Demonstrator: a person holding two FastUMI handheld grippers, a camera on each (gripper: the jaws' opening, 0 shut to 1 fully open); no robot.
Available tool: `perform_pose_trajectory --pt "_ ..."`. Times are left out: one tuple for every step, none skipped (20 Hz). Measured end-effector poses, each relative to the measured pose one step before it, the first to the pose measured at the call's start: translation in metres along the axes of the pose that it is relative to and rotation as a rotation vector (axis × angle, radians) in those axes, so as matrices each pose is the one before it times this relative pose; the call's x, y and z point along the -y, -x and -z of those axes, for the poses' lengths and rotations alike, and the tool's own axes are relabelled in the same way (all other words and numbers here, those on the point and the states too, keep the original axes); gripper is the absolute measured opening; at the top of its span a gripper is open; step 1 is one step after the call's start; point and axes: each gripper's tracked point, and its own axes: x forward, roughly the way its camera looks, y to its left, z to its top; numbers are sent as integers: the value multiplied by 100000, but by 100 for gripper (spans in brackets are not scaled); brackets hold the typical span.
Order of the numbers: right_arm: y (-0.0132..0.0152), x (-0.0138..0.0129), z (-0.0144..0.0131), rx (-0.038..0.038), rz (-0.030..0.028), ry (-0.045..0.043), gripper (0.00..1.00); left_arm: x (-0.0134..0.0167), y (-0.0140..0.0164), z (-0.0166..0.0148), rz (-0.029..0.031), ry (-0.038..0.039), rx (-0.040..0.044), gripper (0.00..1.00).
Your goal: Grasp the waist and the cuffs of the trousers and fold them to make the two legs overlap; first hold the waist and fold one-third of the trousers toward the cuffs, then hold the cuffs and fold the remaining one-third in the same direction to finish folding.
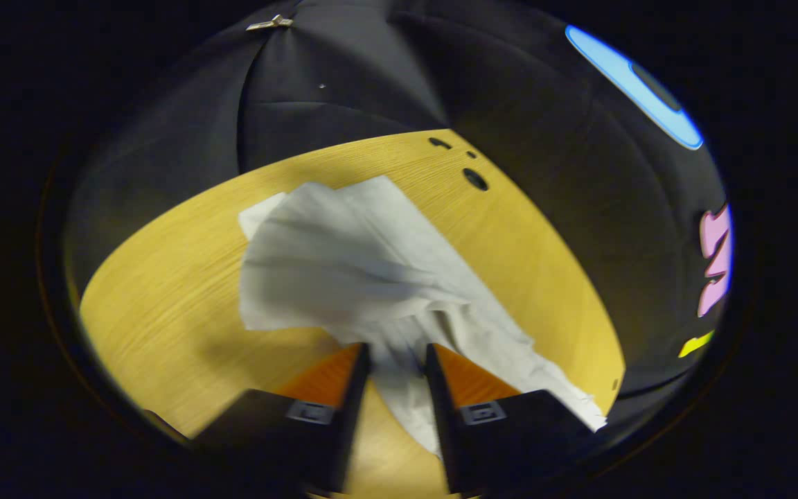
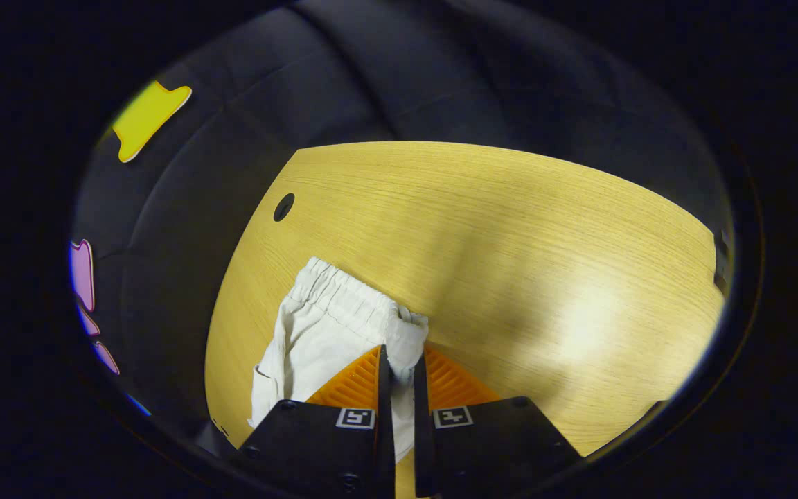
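Note:
White trousers [image 1: 343,263] lie rumpled on the wooden table [image 1: 163,305]. In the left gripper view a bunched fold of the cloth rises between the fingers of my left gripper [image 1: 399,350], which is shut on it; which part of the trousers that fold is I cannot tell. In the right gripper view the elastic waistband of the trousers [image 2: 343,294] shows. One end of the waistband sits between the nearly touching fingers of my right gripper [image 2: 399,355], which is shut on the waist. The fabric hangs down to the left of that gripper over the table [image 2: 510,229].
Dark round holes [image 1: 475,179] [image 2: 283,206] mark the tabletop near its far edge. The black booth wall [image 1: 343,76] runs close behind the table. Bare wood stretches to the right of the trousers in the right gripper view.

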Motion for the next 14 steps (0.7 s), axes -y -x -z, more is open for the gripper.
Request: perform_pose_trajectory --pt "42 -92 -95 188 -696 107 16 480 -155 -234 2292 1986 698 43" --pt "108 -132 -112 722 -1466 11 16 244 -117 177 2980 4036 -655 20" --pt "392 -93 -212 1286 -1505 341 16 115 44 73 2190 3749 -5 13" --pt "669 -183 -410 1517 -1315 479 16 -47 -86 336 2176 3552 -688 12" --pt "792 -203 -488 1855 -1352 798 16 145 126 416 2320 1861 -787 11" --pt "801 -59 -464 2004 -1268 484 16 1 10 247 1873 -463 -303 11" --pt "589 -6 -448 1414 -1230 -219 16 61 -53 339 1167 -996 -272 8" --pt "692 -170 -462 1065 -1353 -576 15 132 -276 465 396 -552 40 8" --pt "532 -392 -406 1416 -1248 -193 16 265 12 332 569 224 -428 8" --pt "545 -414 -436 1359 -1154 453 15 344 -255 523 990 457 -786 8" --pt "584 -273 -428 1381 -1241 1018 15 281 -54 434 1139 570 -1196 8" --pt "895 -430 -534 1404 -1372 1575 15 149 -284 372 999 269 -776 8" --pt "874 -670 -489 1452 -1600 2473 15 11 -110 106 738 -378 -1000 7" --pt "1000 -966 -241 1953 -1689 3432 15 -3 60 20 472 -857 -726 7"
